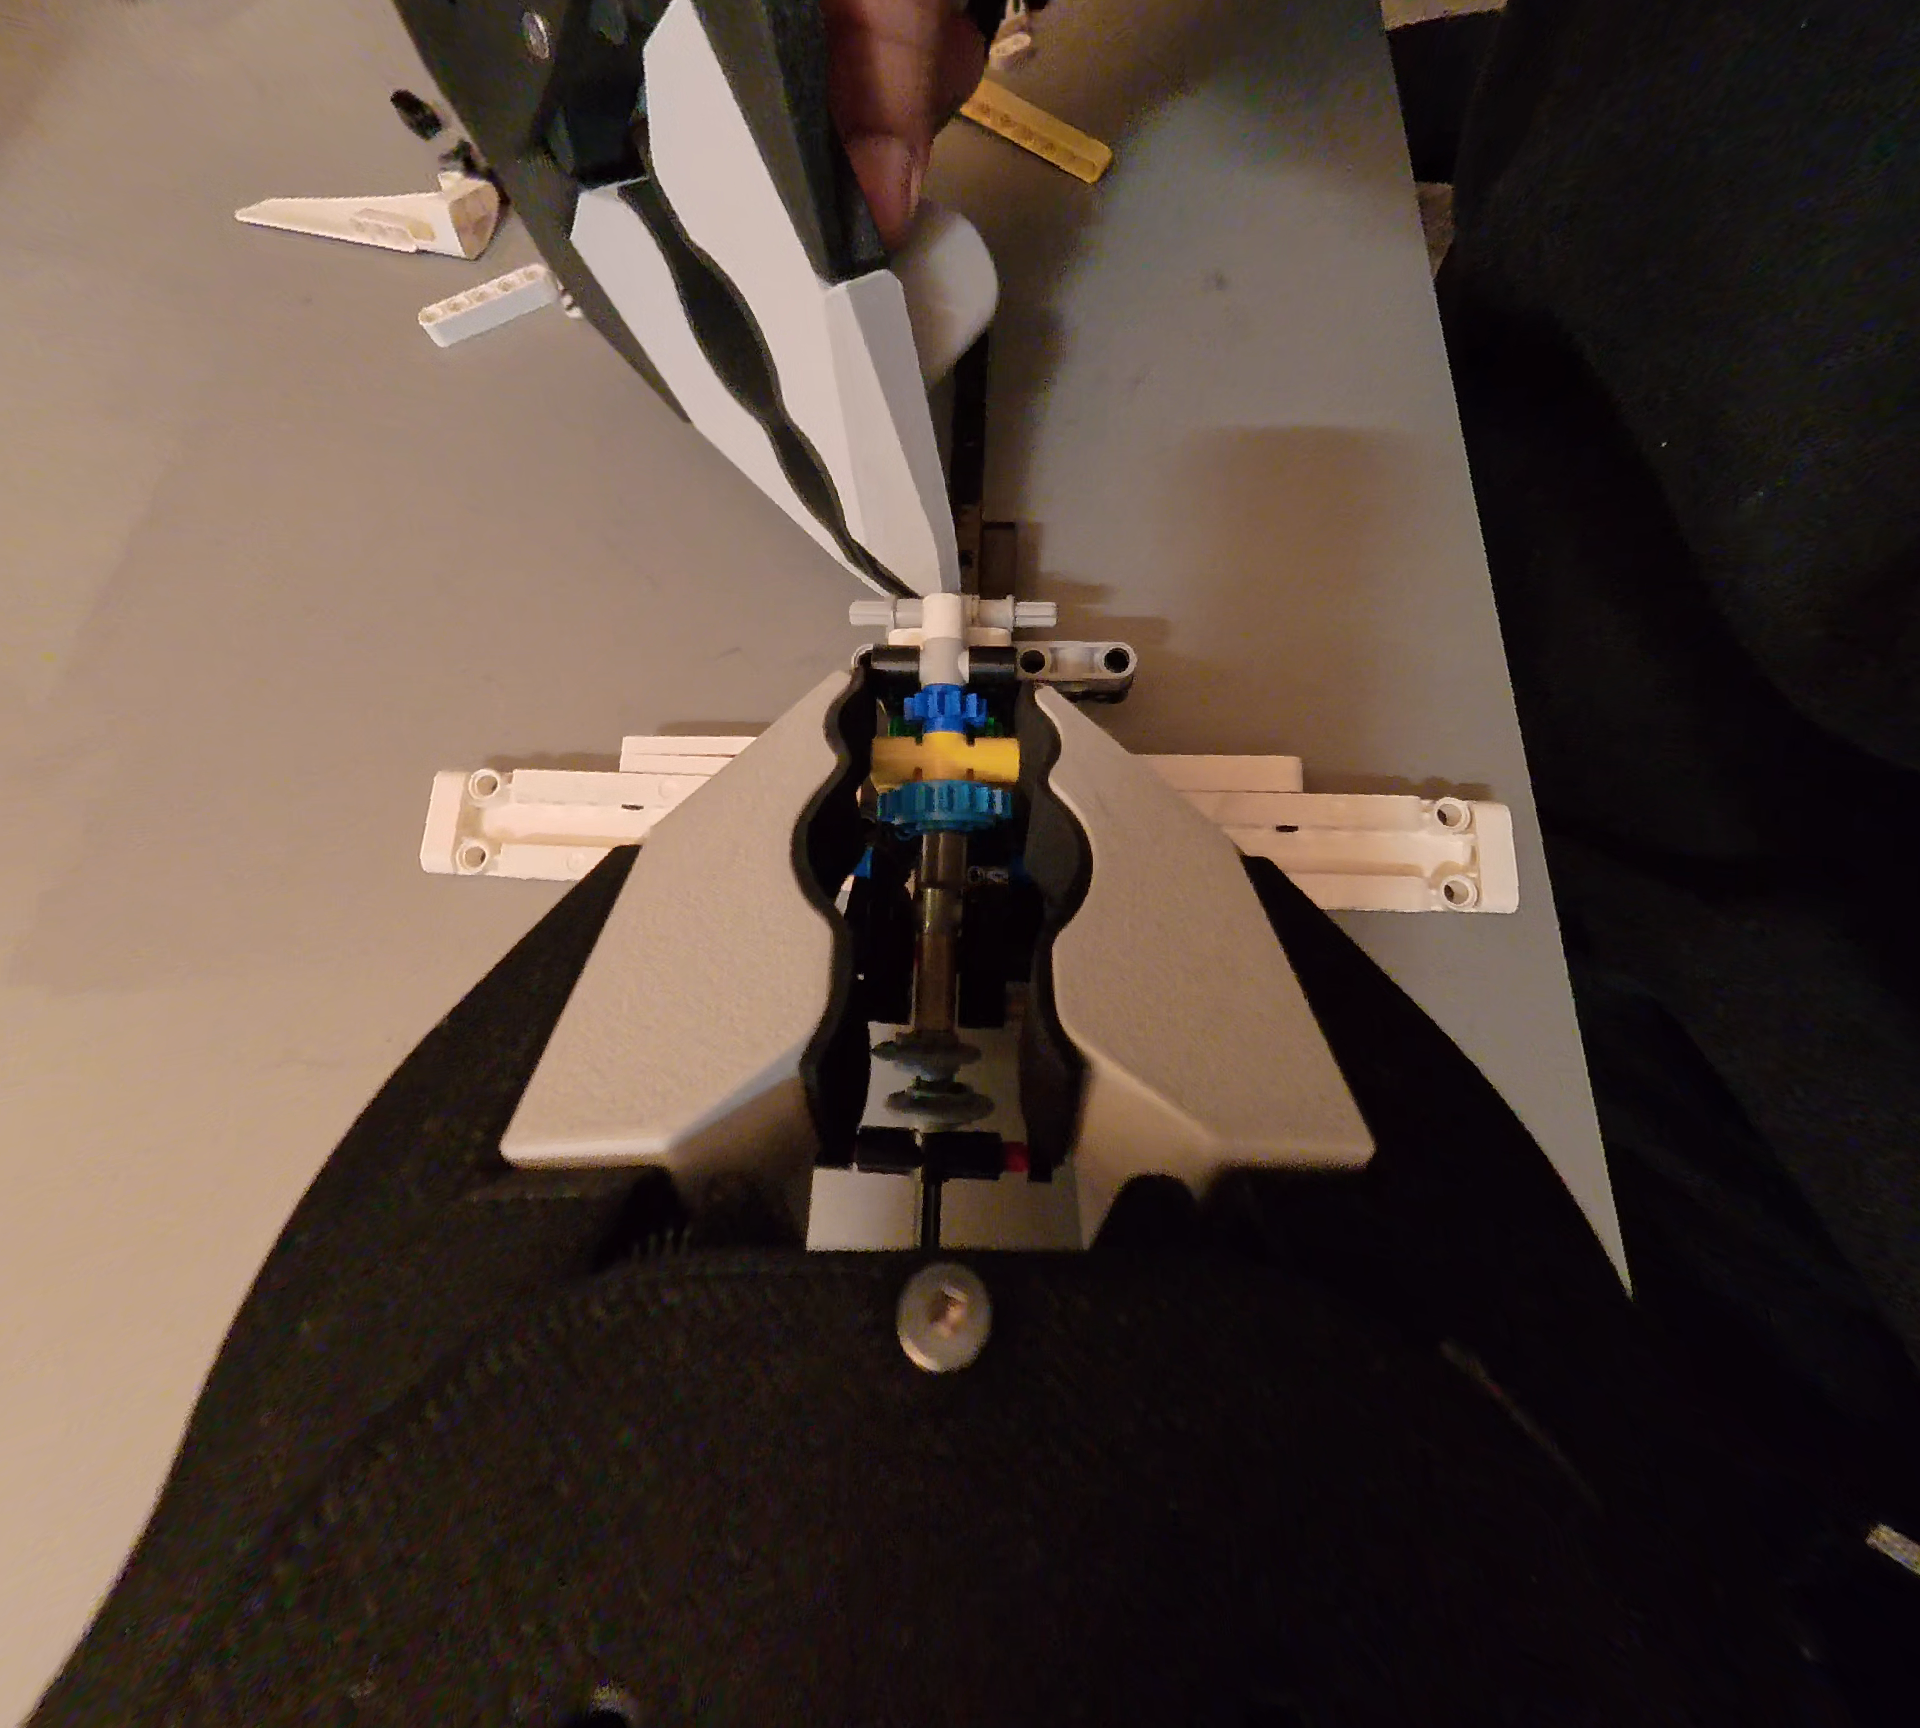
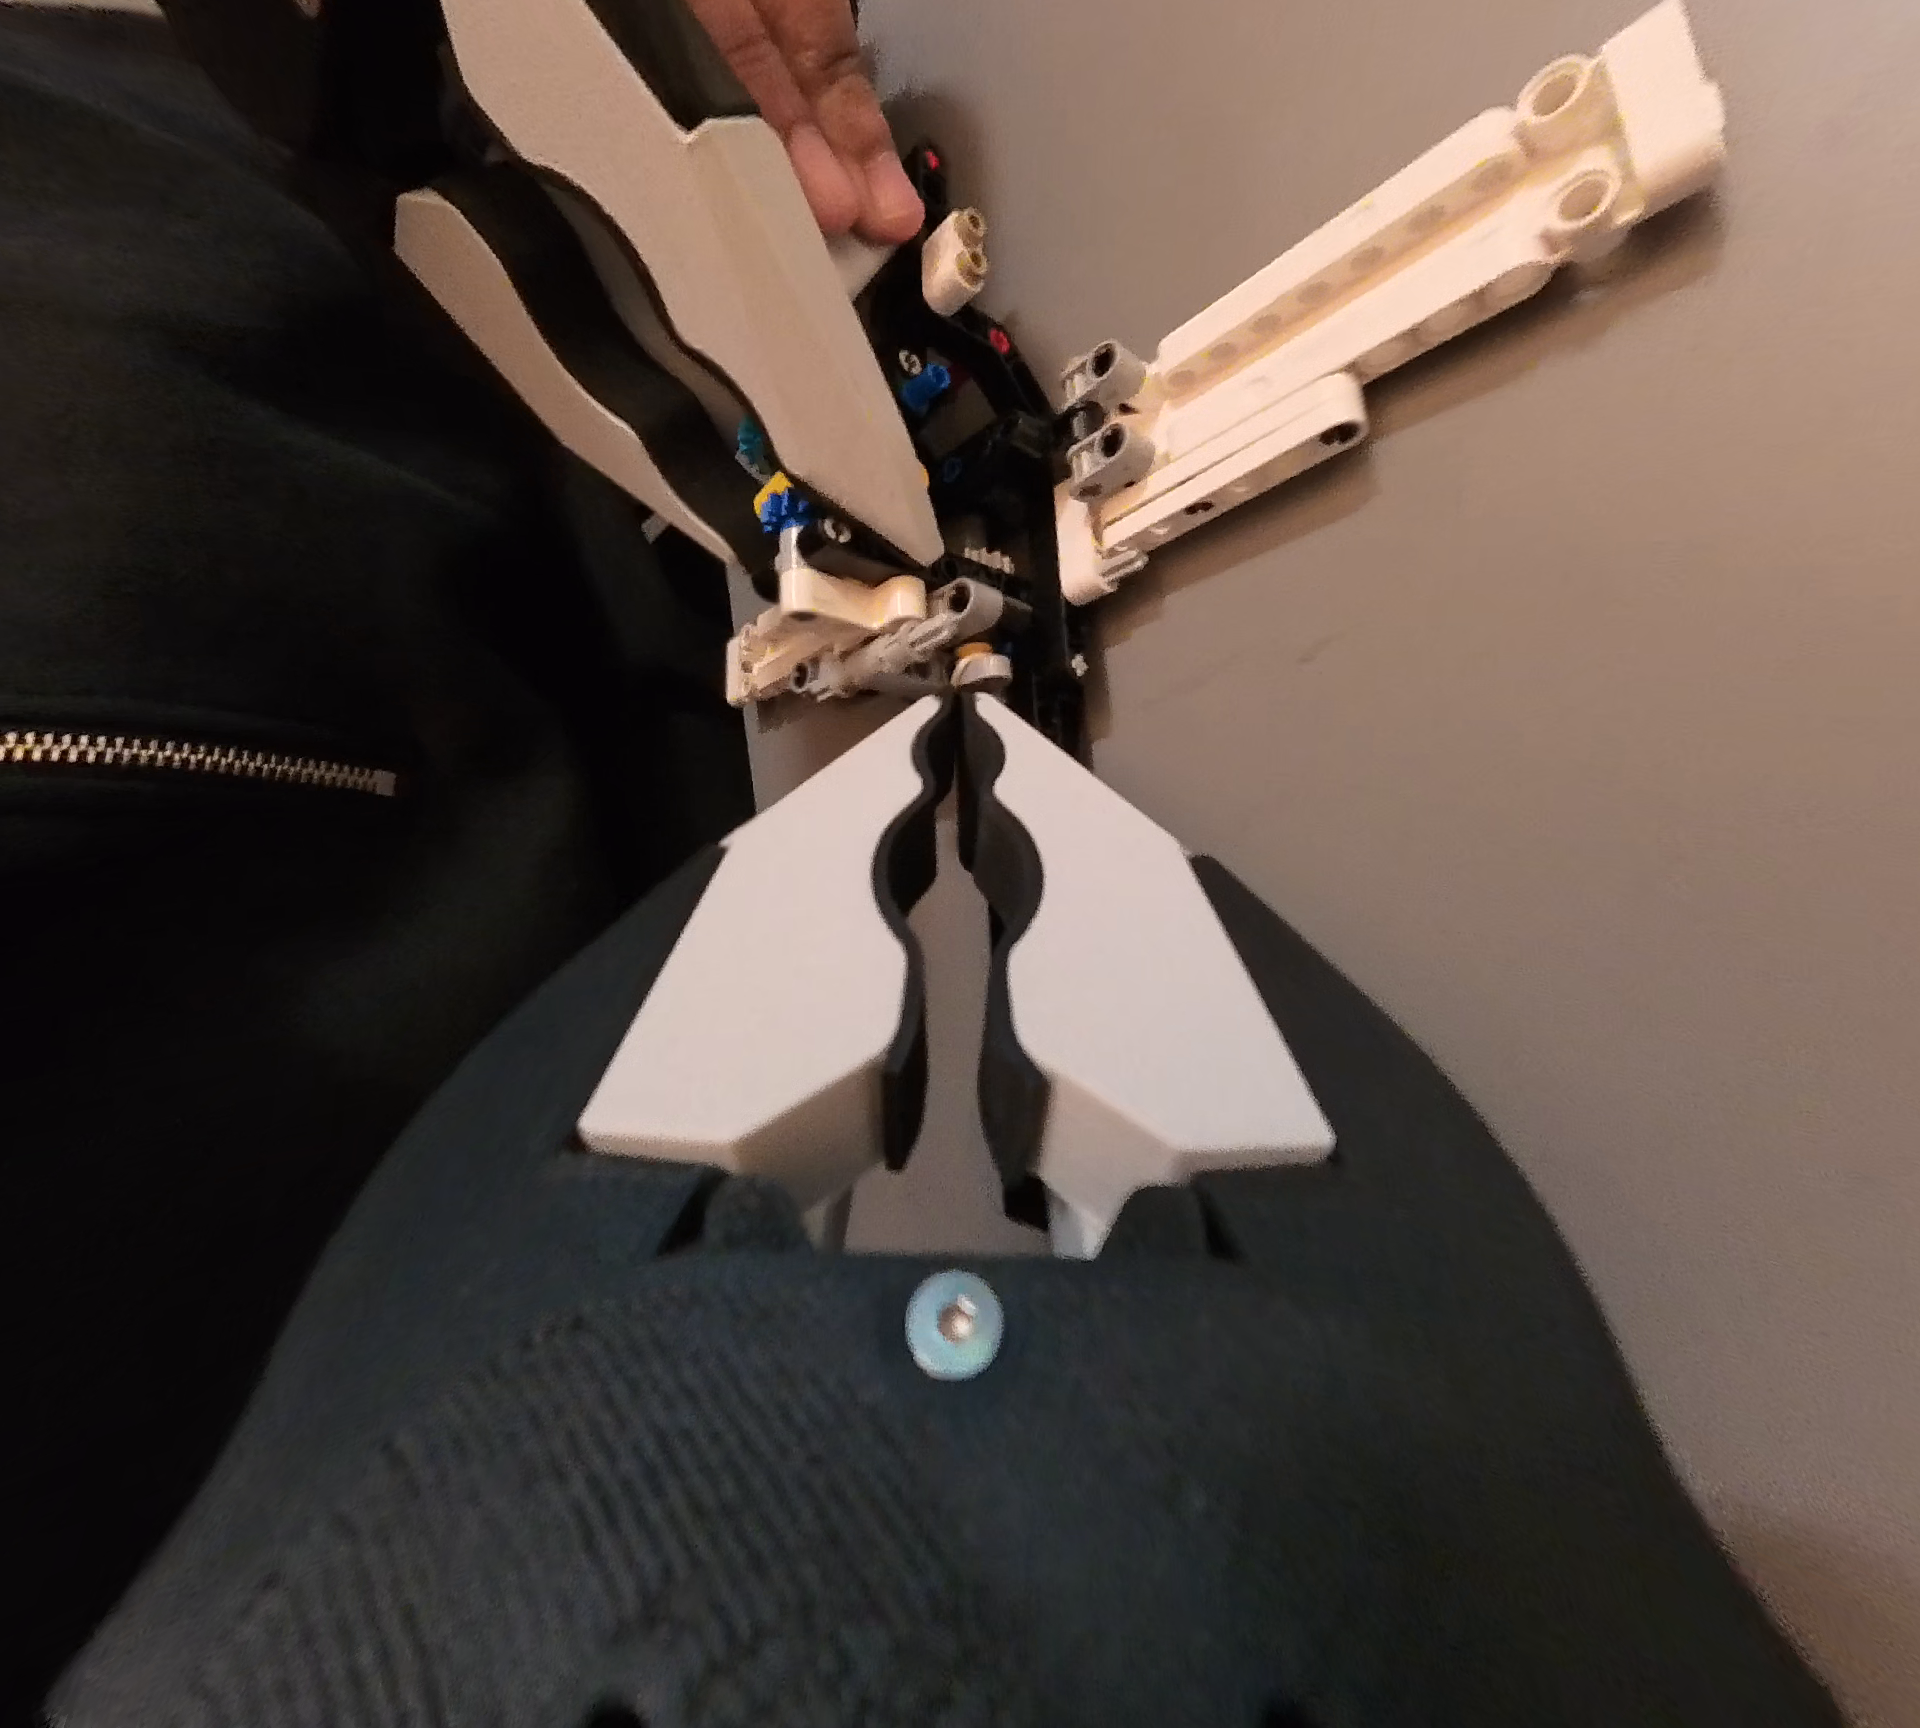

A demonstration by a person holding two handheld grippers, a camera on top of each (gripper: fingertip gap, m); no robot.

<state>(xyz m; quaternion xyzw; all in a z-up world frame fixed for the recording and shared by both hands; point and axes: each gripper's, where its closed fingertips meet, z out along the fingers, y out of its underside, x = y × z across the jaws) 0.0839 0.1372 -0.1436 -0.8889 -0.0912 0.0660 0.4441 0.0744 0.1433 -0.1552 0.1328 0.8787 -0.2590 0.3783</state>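
Note:
My left gripper point(image 1: 943, 691) is shut on a toy brick model point(image 1: 940, 753) with a black frame, blue gears, a yellow piece and a central axle. The model rests on the grey table point(image 1: 312, 535), with white wing panels point(image 1: 520, 831) reaching out to both sides. My right gripper point(image 2: 956, 699) is shut, with nothing visible between its pads. Its tips sit at a small grey bush point(image 2: 982, 665) on the model's end. In the left wrist view the right gripper point(image 1: 930, 582) comes down from above onto a white and grey cross connector point(image 1: 940, 613). The left gripper point(image 2: 831, 551) also shows in the right wrist view, clasping the model.
Loose white pieces point(image 1: 364, 218) point(image 1: 483, 307) lie at the far left, and a yellow beam point(image 1: 1034, 130) lies farther back. The table's edge point(image 1: 1475, 535) runs down the right, with a person's dark clothing point(image 1: 1714, 328) beyond it. A hand point(image 1: 894, 16) holds the right gripper. The grippers are tip to tip, or close to it.

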